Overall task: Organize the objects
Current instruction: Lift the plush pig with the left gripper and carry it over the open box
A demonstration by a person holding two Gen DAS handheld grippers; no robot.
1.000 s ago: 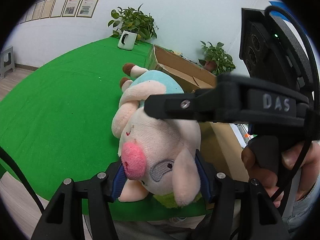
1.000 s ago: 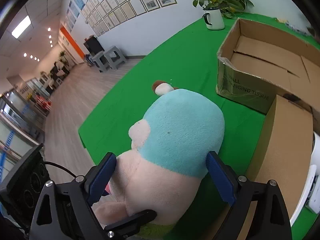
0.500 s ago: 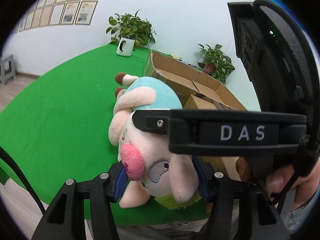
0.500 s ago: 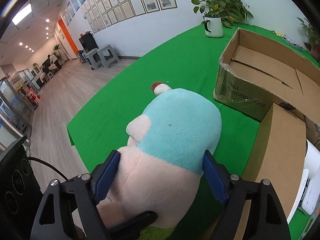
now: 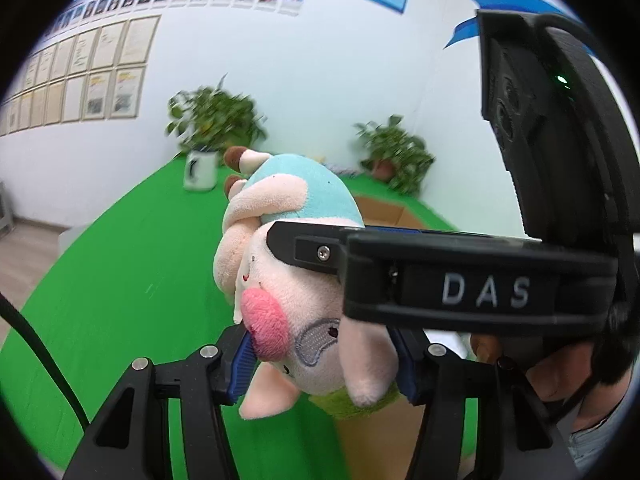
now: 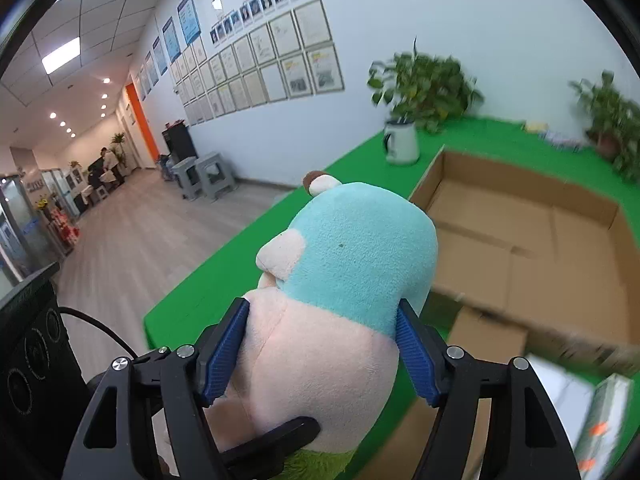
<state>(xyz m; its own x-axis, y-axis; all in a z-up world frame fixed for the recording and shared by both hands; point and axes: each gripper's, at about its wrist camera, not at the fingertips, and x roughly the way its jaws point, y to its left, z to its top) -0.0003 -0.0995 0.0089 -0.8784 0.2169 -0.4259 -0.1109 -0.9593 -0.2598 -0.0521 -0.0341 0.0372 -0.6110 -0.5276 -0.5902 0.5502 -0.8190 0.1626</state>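
A soft pink plush pig with a light-blue back and a bright pink snout (image 5: 288, 280) is held in the air above the green cloth-covered table (image 5: 120, 280), gripped by both tools at once. The left gripper (image 5: 322, 360) has its blue-padded fingers (image 5: 241, 364) pressed into the sides of the pig's head, closed on it at about the head's width. The right gripper (image 6: 322, 352) clamps the toy's pale pink body just below the blue back (image 6: 352, 264), its blue pads (image 6: 222, 354) sinking into the plush on both sides. In the left wrist view the right gripper's black finger, marked "DAS" (image 5: 480, 288), crosses in front of the pig and hides part of its face.

Beyond the toy, an open brown cardboard box (image 6: 520, 240) sits on the table, its flaps down inside. A smaller closed cardboard box (image 6: 480, 340) stands nearer, just beside it. At the table's far edge are a leafy plant in a white mug-shaped pot (image 6: 402, 144) and a second potted plant (image 6: 608, 120), against a white wall with framed certificates (image 6: 280, 72).
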